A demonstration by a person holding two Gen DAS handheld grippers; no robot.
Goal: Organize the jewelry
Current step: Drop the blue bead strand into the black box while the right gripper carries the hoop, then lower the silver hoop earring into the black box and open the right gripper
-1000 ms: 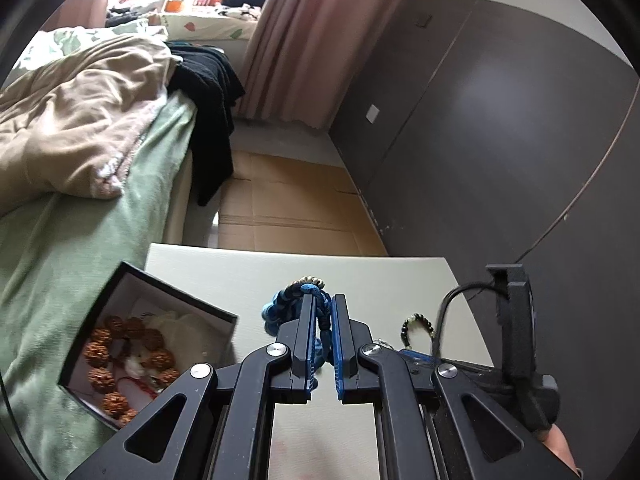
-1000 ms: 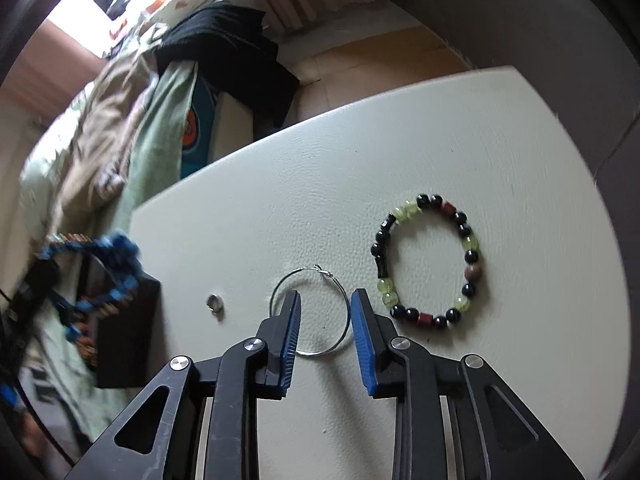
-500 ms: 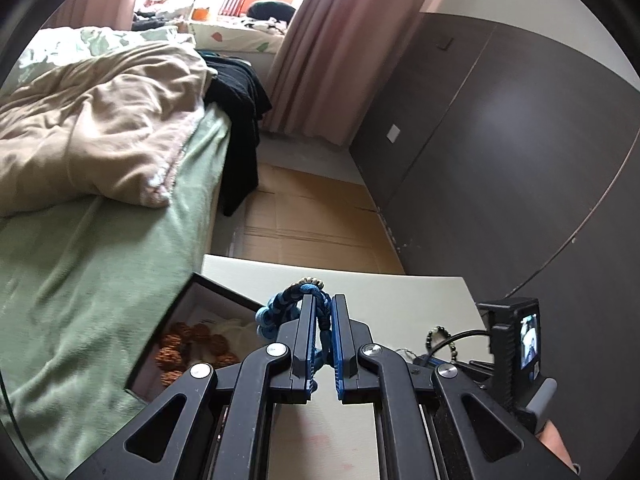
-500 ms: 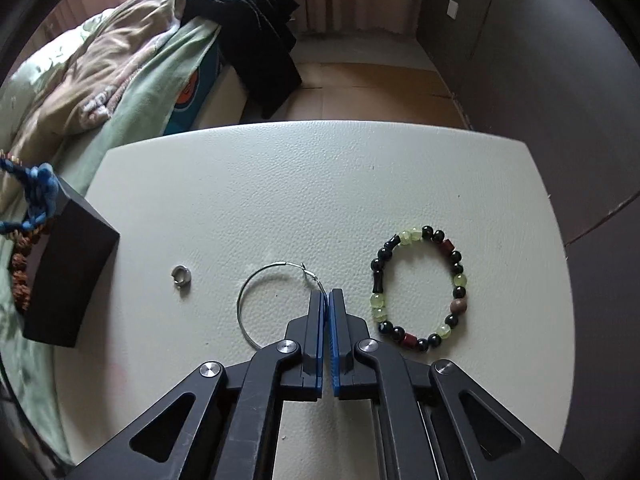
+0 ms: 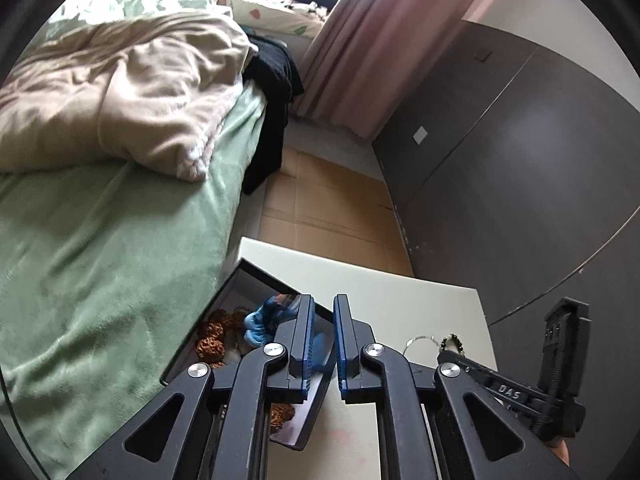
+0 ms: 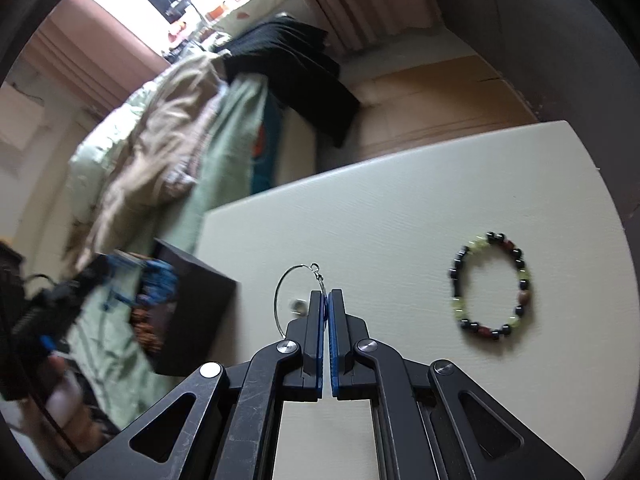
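Observation:
My left gripper (image 5: 323, 300) hovers over the open black box (image 5: 256, 270), and its jaws are opening. The blue bead necklace (image 5: 260, 322) slips down from between them onto the brown seed beads (image 5: 210, 338) in the box. A blue strand still shows in the gap, but the pads no longer press on it. My right gripper (image 6: 326, 294) is shut on the thin silver hoop earring (image 6: 282, 300) and holds it just above the pale table (image 6: 400, 208). A small metal ring (image 6: 297, 306) lies under the hoop. The green, black and red bead bracelet (image 6: 492, 286) lies to the right.
The box (image 6: 200, 308) stands at the table's left edge, against a bed with a green sheet (image 5: 100, 240) and a beige duvet. Dark cabinet doors (image 5: 520, 160) run along the right. Cardboard covers the floor beyond the table.
My left gripper moved left over the box, parted its jaws a little, and the blue necklace dropped towards the box. My right gripper closed on the hoop and lifted it.

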